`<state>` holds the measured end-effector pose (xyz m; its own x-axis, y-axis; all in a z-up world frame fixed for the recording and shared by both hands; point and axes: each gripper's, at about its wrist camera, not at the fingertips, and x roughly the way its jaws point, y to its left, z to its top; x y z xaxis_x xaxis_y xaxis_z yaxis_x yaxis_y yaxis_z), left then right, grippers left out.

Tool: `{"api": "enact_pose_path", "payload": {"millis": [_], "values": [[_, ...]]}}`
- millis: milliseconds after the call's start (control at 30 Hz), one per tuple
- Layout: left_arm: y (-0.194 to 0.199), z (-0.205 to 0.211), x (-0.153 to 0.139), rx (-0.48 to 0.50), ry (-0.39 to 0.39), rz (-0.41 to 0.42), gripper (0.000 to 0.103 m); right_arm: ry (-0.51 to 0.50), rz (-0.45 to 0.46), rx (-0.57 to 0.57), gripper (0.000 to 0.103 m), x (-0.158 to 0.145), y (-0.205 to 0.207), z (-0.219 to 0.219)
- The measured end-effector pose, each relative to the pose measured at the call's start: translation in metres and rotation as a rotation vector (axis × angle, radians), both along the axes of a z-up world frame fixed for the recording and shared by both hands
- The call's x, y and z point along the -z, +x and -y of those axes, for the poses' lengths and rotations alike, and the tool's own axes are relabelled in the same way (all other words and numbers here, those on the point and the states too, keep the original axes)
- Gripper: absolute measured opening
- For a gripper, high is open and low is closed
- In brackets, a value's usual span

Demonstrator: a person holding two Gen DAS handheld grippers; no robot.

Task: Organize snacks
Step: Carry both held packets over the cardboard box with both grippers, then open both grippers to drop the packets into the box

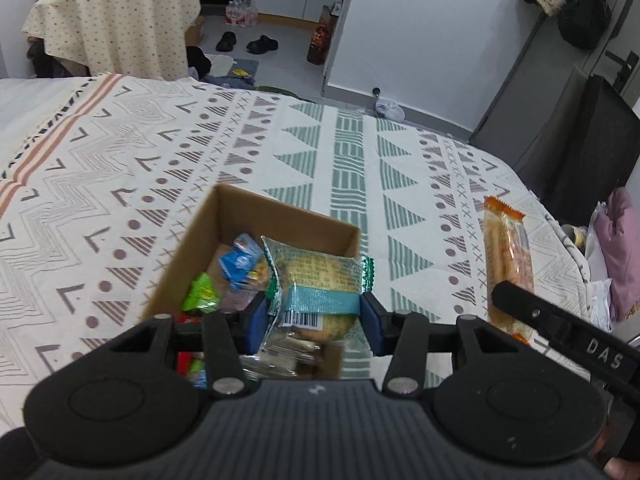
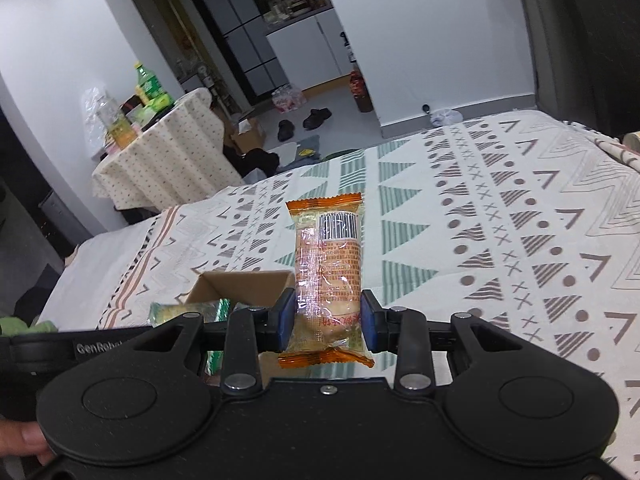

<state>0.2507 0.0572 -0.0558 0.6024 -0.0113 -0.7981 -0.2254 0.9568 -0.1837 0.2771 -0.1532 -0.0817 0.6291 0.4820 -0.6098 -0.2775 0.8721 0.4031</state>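
Cardboard is forming the open box (image 1: 224, 216) that is sitting on the patterned bedspread (image 1: 120, 152), and several small wrapped snacks are already lying inside it, among them a blue packet (image 1: 240, 260) and a green one (image 1: 202, 292). The left gripper (image 1: 314, 320) is hovering above the box with its jaws clenched on a green-edged pastry packet (image 1: 316, 280), pinching it across the lower middle near the barcode. The right gripper (image 2: 326, 326) is carrying an orange-ended bread packet (image 2: 328, 264), its jaws grasping the wrapper's lower part so the packet is standing upright, above the bedspread and to the right of the box, whose corner is showing at the lower left of the right wrist view. Part of the person's hand (image 2: 24, 442) is showing at the edge of that view.

Judging by this, the step in hand is delivery: both snacks are lifted and heading for the box. The left packet seems nearly placed; the next move probably calls for lowering it over the free space and releasing the jaws, then bringing the right gripper across to the opening without clipping the box wall or the other gripper.
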Motion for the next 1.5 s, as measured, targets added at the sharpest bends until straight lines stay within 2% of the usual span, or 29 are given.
{"api": "enact_pose_path", "payload": {"millis": [467, 667, 867, 967, 1000, 1033, 1067, 1100, 1233, 1367, 1500], "values": [[-0.014, -0.073, 0.001, -0.083, -0.020, -0.023, 0.048, -0.010, -0.064, -0.123, 0.033, 0.006, -0.009, -0.067], [-0.006, -0.085, 0.002, -0.066, -0.076, -0.018, 0.048, -0.011, -0.083, -0.127, 0.033, 0.009, -0.003, -0.088], [-0.002, -0.093, 0.004, -0.070, -0.102, -0.032, 0.056, -0.008, -0.099, -0.124, 0.033, 0.009, 0.003, -0.101], [-0.006, -0.099, 0.000, -0.081, -0.091, -0.022, 0.063, -0.007, -0.105, -0.132, 0.034, 0.008, 0.006, -0.109], [-0.007, -0.100, -0.002, -0.084, -0.090, -0.017, 0.066, 0.000, -0.108, -0.137, 0.035, 0.008, 0.007, -0.112], [-0.008, -0.102, -0.004, -0.084, -0.091, -0.012, 0.070, 0.009, -0.109, -0.141, 0.041, 0.008, 0.008, -0.113], [-0.010, -0.104, -0.006, -0.084, -0.091, -0.006, 0.072, 0.015, -0.112, -0.150, 0.056, 0.008, 0.009, -0.116], [-0.011, -0.105, -0.008, -0.085, -0.087, 0.000, 0.076, 0.010, -0.110, -0.147, 0.060, 0.008, 0.008, -0.118], [-0.019, -0.103, -0.016, -0.085, -0.060, 0.022, 0.084, -0.015, -0.098, -0.146, 0.061, 0.002, -0.001, -0.117], [-0.028, -0.097, -0.023, -0.081, -0.032, 0.030, 0.085, -0.033, -0.073, -0.140, 0.066, -0.007, -0.010, -0.107], [-0.038, -0.090, -0.028, -0.074, -0.016, 0.038, 0.086, -0.031, -0.064, -0.128, 0.068, -0.015, -0.017, -0.094]]}}
